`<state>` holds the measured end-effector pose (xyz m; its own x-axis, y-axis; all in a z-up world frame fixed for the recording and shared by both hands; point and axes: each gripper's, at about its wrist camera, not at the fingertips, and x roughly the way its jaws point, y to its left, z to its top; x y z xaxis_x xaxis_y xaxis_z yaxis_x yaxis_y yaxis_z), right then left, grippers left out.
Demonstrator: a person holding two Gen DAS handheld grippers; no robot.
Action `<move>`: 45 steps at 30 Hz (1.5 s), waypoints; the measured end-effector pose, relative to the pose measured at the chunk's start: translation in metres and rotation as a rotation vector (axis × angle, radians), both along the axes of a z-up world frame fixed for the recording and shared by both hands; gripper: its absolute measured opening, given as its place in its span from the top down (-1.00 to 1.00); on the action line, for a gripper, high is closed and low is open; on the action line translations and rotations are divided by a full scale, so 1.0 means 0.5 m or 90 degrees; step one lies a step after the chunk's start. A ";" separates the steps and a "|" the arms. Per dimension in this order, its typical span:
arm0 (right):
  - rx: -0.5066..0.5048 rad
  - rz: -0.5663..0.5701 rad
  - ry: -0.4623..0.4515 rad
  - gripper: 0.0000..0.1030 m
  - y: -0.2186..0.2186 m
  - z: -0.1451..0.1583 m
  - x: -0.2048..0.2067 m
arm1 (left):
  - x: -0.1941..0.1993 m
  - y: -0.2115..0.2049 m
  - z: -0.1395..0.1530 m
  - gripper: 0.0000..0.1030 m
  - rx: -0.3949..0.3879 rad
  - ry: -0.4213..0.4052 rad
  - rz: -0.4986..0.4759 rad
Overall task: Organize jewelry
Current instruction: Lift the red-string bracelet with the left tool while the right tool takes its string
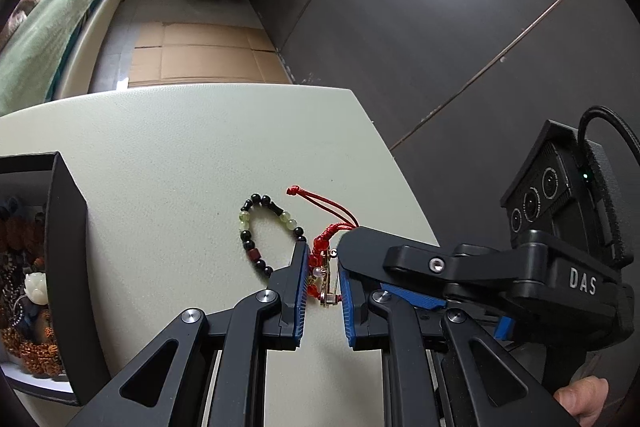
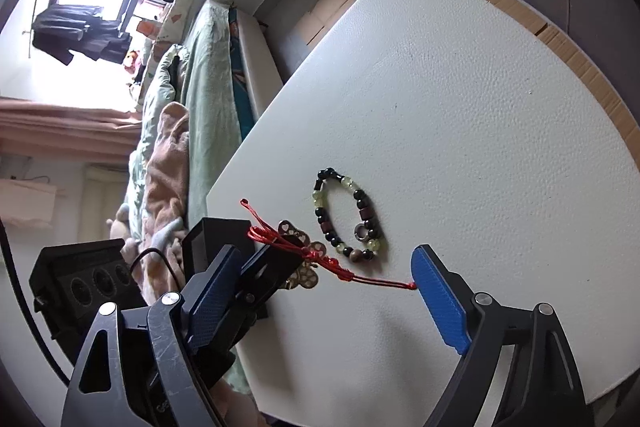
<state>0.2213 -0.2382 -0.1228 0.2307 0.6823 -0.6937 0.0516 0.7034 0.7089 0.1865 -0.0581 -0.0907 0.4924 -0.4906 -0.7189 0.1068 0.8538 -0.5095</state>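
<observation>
A red-corded charm with gold butterfly plates (image 1: pixel 323 277) sits between the blue pads of my left gripper (image 1: pixel 322 283), which is shut on it just above the white table (image 1: pixel 180 147). It also shows in the right wrist view (image 2: pixel 306 259), its red cord trailing to the right. A bracelet of black and green beads (image 1: pixel 270 227) lies on the table beside it, also seen in the right wrist view (image 2: pixel 348 217). My right gripper (image 2: pixel 320 287) is open and wide, one finger close beside the left gripper, the other near the cord's end.
A black jewelry box (image 1: pixel 60 267) holding several bead strings stands at the table's left. A bed with green bedding (image 2: pixel 200 75) runs alongside the table. Cardboard (image 1: pixel 200 55) covers the floor beyond the far edge. A dark wall panel is to the right.
</observation>
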 end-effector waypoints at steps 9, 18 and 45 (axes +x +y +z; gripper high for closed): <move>0.064 0.001 -0.022 0.78 0.027 0.012 -0.005 | -0.030 0.011 0.005 0.70 -0.007 0.011 -0.015; 0.051 -0.034 -0.049 0.84 0.023 0.026 -0.014 | -0.061 0.058 0.042 0.78 -0.007 -0.018 0.004; 0.033 -0.138 -0.102 0.84 -0.082 0.081 -0.029 | -0.051 0.026 -0.001 -0.42 0.129 0.018 0.052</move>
